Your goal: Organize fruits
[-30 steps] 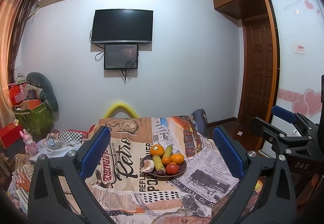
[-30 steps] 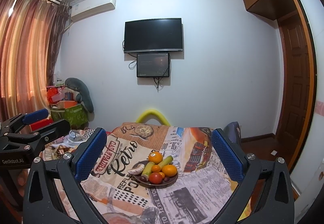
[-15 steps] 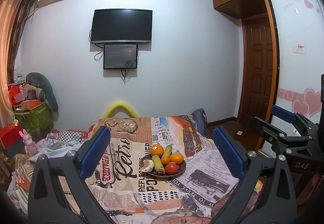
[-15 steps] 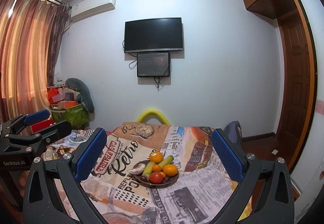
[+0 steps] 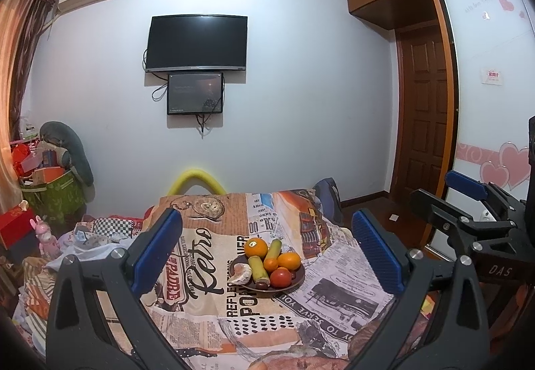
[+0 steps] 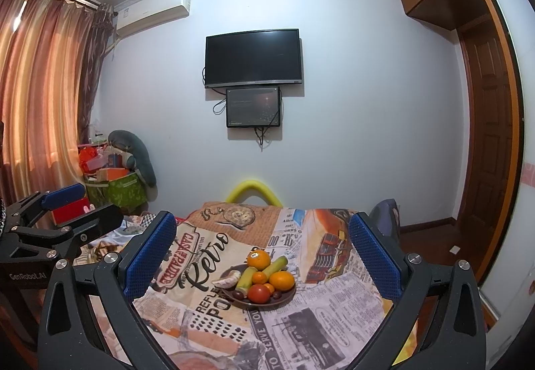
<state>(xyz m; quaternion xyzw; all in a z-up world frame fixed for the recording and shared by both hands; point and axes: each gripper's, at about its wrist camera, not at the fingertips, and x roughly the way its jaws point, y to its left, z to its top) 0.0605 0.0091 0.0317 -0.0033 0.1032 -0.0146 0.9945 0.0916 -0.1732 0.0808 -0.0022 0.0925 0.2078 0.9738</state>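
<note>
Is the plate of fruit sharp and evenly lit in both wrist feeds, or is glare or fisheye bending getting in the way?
Left wrist: plate of fruit sharp, evenly lit, no glare; wardrobe bows at the edge, corners vignette black. Right wrist: plate equally sharp; curtain glows orange with backlight, door curves strongly.

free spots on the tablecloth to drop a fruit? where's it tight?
Bare cloth left of the plate over the Retro lettering, right of it toward the table edge, and in front, toward the grippers. Behind the plate is also clear. Crowded: the plate itself, fruit piled around the tomato.
</note>
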